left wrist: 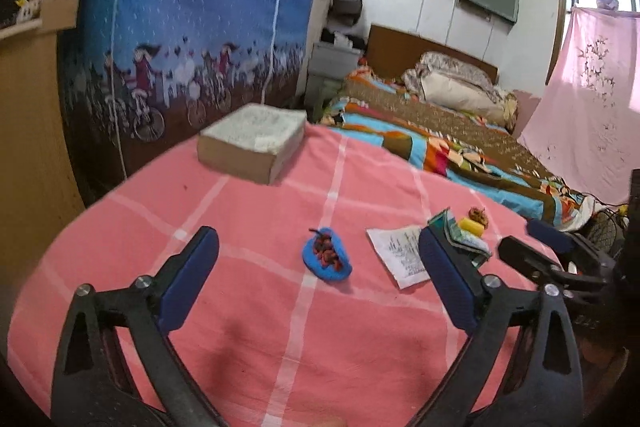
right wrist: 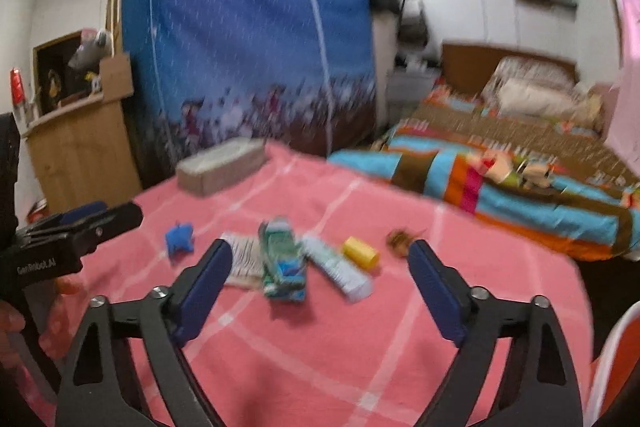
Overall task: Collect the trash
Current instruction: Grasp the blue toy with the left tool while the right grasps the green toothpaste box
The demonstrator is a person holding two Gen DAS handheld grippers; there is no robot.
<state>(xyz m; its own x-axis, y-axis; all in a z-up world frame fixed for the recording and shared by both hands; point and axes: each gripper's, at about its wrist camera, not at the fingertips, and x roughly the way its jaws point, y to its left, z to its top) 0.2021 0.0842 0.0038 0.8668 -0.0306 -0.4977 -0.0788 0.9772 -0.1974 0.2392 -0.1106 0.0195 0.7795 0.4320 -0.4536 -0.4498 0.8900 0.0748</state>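
Worktop: covered by a pink cloth with white check lines; all listed trash is carried on it.

Cardboard box: set at the far edge of the worktop, well apart from the trash; a white filling is seen level with its open top, its nature not told from the pictures.

Printed paper sheet: laid flat right of centre, partly covered by the green carton.

Green carton: crumpled, lying across the paper sheet, touching the white tube.

White tube: laid flat just beside the carton, its far end near the yellow cylinder.

Blue wrapper: opened like a small dish, left of the paper and apart from it; dark red and black scraps are held in it.

Yellow cylinder: lying on its side between the tube and the brown scrap.

Brown scrap: small, blurred, farthest right of the row.

Left tongs: held low over the near part of the worktop, pointed toward the blue wrapper; jaws spread wide, nothing between them.

Right tongs: held low over the worktop, pointed toward the carton and tube, which are seen between the spread jaws but not touched; nothing is gripped. A hand is seen on the left tongs' handle at the left edge of the right wrist view.
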